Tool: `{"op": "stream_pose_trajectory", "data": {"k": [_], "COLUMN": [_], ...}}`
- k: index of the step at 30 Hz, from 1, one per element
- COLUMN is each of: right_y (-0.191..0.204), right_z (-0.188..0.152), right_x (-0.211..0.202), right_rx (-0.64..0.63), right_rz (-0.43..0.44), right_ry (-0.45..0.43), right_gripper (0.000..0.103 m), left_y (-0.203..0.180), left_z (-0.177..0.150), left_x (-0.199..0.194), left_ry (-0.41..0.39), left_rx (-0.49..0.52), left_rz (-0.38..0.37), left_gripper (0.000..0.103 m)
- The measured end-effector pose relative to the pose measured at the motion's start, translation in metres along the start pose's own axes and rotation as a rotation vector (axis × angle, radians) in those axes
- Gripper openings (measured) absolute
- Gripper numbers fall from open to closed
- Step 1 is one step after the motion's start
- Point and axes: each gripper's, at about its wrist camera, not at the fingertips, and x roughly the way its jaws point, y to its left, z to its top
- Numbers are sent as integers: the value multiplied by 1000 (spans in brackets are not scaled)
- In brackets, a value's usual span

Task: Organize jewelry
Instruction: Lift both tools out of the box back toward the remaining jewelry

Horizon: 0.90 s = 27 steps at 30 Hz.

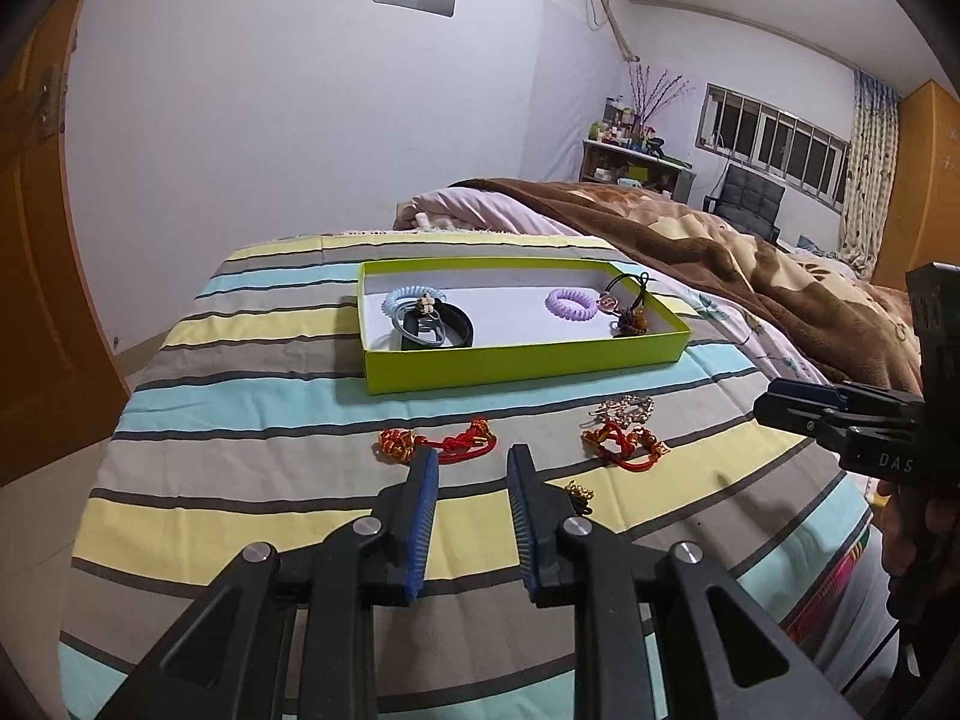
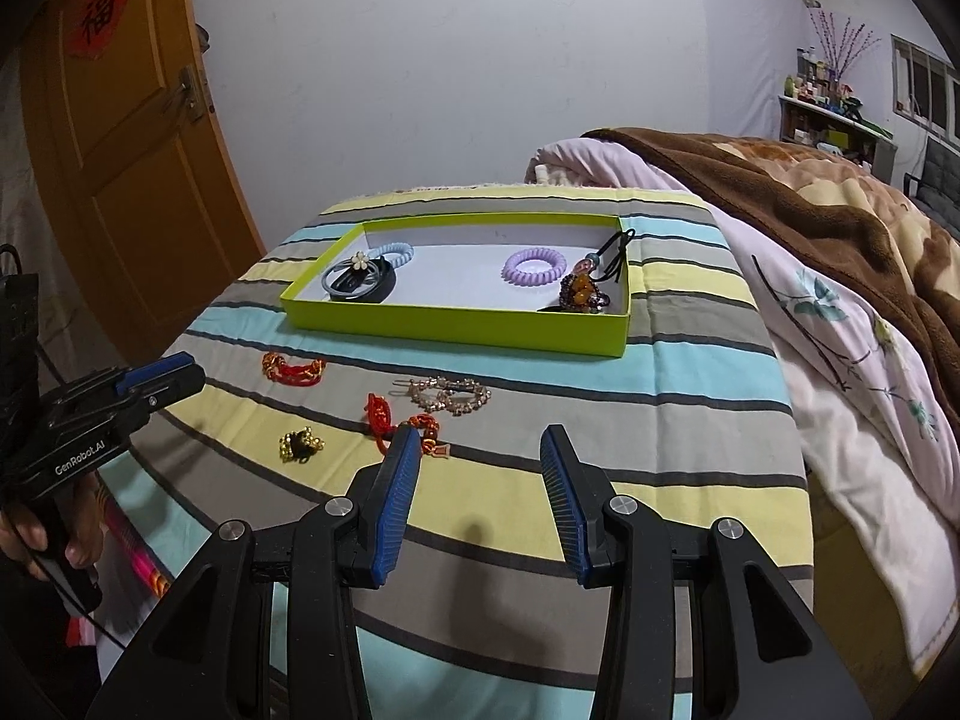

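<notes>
Halfway through sorting jewelry into the green box [image 2: 462, 324]

We've got both grippers, left [image 1: 468, 459] and right [image 2: 480, 441], spread and empty over loose red bracelets [image 2: 294, 369].

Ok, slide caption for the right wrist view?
Open right gripper hovers over loose bracelets before the green tray on striped bedding.

Striped cloth surface [image 2: 690, 420] lies bare on its right side, right of the green shallow cardboard box [image 2: 456, 330]. Loose pieces sit in front of the box: red knotted cord bracelet [image 2: 294, 369], rhinestone hair clip [image 2: 447, 394], second red cord bracelet [image 2: 402, 423], gold bead cluster [image 2: 300, 444]. Bare white box floor mid-tray. Brown blanket [image 2: 840, 210] rises at right.
</notes>
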Motion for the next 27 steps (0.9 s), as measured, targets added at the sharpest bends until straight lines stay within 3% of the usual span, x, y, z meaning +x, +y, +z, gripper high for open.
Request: {"op": "stream_pose_trajectory", "data": {"k": [8,14,27], "right_y": [-3,-1,10], "right_z": [5,11,24], "right_x": [13,32,73], "right_rx": [-33,-75,-232], "right_rz": [15,35,87], "right_ry": [23,49,108], "right_gripper": [43,43,43], "left_y": [3,10,6], "left_z": [6,17,23], "left_x": [22,36,71], "left_ry": [44,53,129], "left_rx": [74,125,242], "left_rz": [8,-17,-85], "left_gripper": [23,30,31]}}
